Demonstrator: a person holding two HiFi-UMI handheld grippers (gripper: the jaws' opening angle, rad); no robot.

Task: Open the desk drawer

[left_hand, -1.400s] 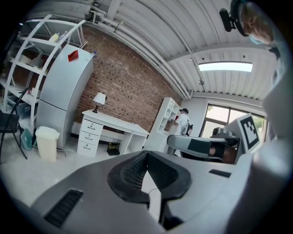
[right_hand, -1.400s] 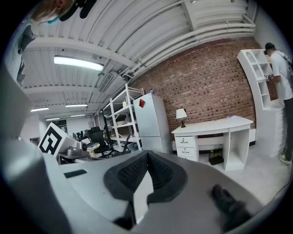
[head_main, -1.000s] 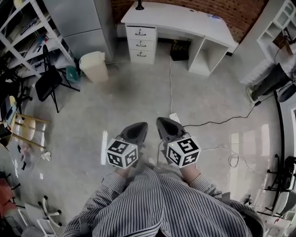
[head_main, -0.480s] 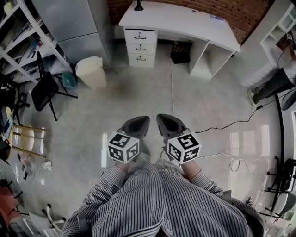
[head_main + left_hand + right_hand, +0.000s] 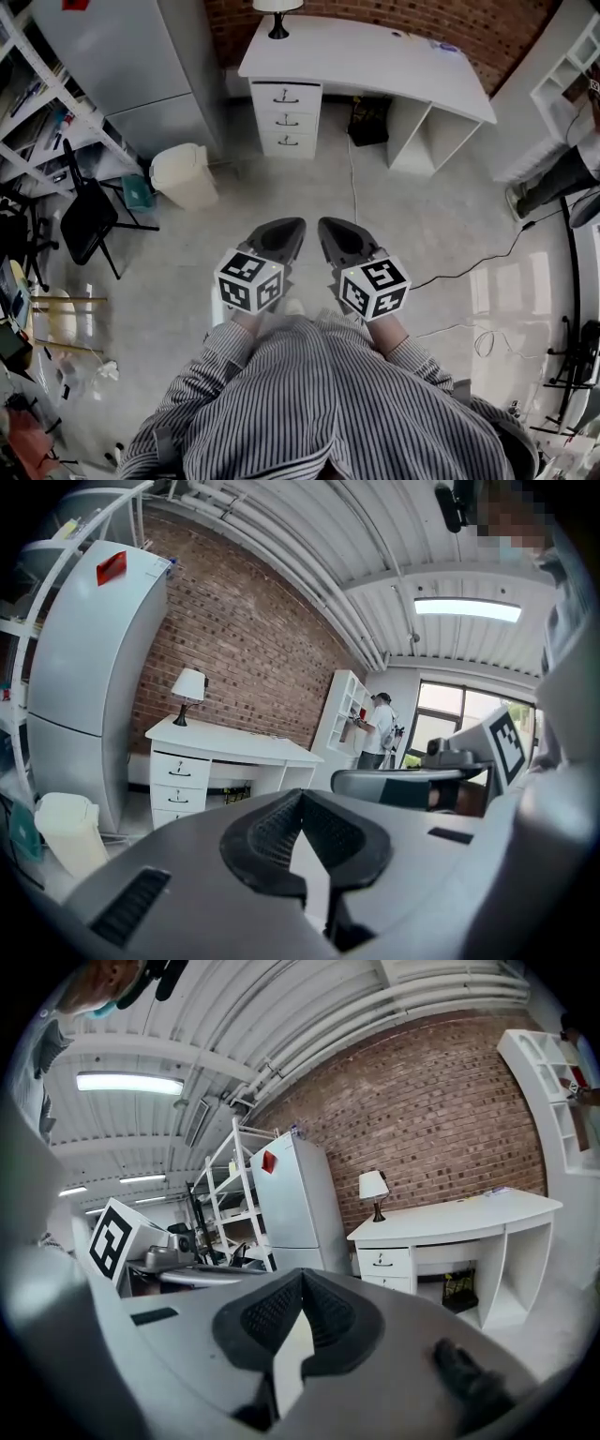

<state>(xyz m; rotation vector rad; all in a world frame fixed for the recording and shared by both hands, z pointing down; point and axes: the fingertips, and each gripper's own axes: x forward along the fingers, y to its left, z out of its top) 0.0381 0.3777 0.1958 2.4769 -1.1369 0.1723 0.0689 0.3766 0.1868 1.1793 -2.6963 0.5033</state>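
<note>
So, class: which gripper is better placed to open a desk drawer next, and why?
Probably left: the left gripper lines up with the drawer stack; the right gripper sits further right. Both are shut, empty and far off.

The desk [image 5: 375, 52] stands against the wall [image 5: 422, 17], three drawers [image 5: 286, 117] stacked under its left end, a lamp [image 5: 277, 14] on top there. Left of it stands the fridge [image 5: 122, 56], a bin [image 5: 183, 175] before it, a chair [image 5: 89, 211] further left.
</note>
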